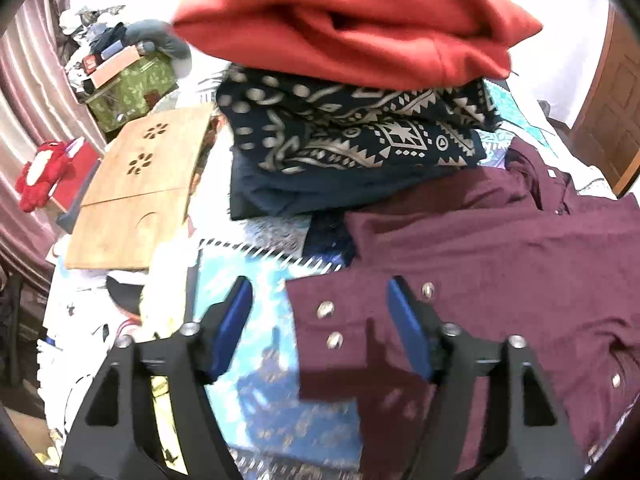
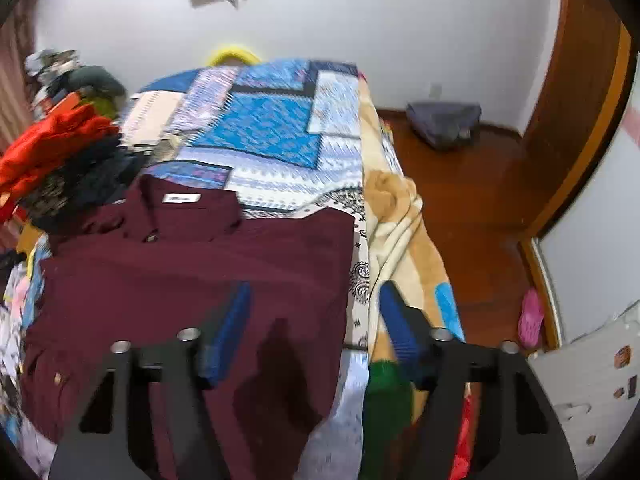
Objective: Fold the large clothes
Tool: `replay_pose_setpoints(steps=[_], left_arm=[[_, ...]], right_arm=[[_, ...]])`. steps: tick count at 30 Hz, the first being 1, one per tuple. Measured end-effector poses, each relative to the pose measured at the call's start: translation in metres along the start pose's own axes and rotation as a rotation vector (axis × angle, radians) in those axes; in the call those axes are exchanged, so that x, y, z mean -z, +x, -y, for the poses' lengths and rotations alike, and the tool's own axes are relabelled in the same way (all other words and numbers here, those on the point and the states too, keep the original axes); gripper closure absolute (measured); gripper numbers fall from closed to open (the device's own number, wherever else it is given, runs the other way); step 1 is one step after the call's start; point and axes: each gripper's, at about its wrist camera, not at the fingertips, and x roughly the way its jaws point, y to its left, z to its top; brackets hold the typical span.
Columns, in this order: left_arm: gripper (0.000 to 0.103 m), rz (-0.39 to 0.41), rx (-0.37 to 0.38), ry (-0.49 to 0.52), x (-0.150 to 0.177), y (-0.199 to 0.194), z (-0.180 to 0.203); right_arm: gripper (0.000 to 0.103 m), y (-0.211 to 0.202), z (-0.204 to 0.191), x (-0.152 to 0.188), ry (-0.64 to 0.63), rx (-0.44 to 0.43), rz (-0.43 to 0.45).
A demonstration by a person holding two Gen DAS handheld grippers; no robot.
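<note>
A maroon button-up shirt [image 1: 500, 264] lies spread on the patterned blue bedspread [image 1: 260, 380], collar away from me. My left gripper [image 1: 320, 296] is open and empty above the shirt's left edge, where metal snaps show. In the right wrist view the shirt [image 2: 192, 280] lies flat with its white neck label at the far end. My right gripper [image 2: 314, 300] is open and empty above the shirt's right edge, one finger over the cloth and one over the bed's side.
A stack of folded clothes, an orange-red garment [image 1: 360, 20] on a navy patterned one [image 1: 352, 148], lies beyond the shirt. A wooden lap board [image 1: 136, 192] lies left. A beige blanket [image 2: 404, 224] hangs off the bed's right side over the wooden floor [image 2: 472, 208].
</note>
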Motion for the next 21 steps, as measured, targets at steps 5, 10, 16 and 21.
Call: replay_pose_setpoints(steps=[5, 10, 16, 21], left_arm=[[0.016, -0.017, 0.045, -0.057, 0.027, -0.025, -0.018], [0.016, -0.093, 0.116, -0.095, 0.066, -0.025, -0.026], [0.016, -0.204, 0.205, -0.095, 0.107, -0.009, -0.015], [0.016, -0.264, 0.26, -0.074, 0.134, -0.002, 0.0]], right_arm=[[0.032, -0.018, -0.012, 0.028, -0.009, -0.021, -0.01], [0.032, -0.012, -0.017, 0.062, 0.031, -0.044, -0.072], [0.032, -0.004, -0.023, 0.098, 0.074, -0.044, -0.138], [0.032, -0.005, -0.017, 0.112, 0.158, -0.108, -0.164]])
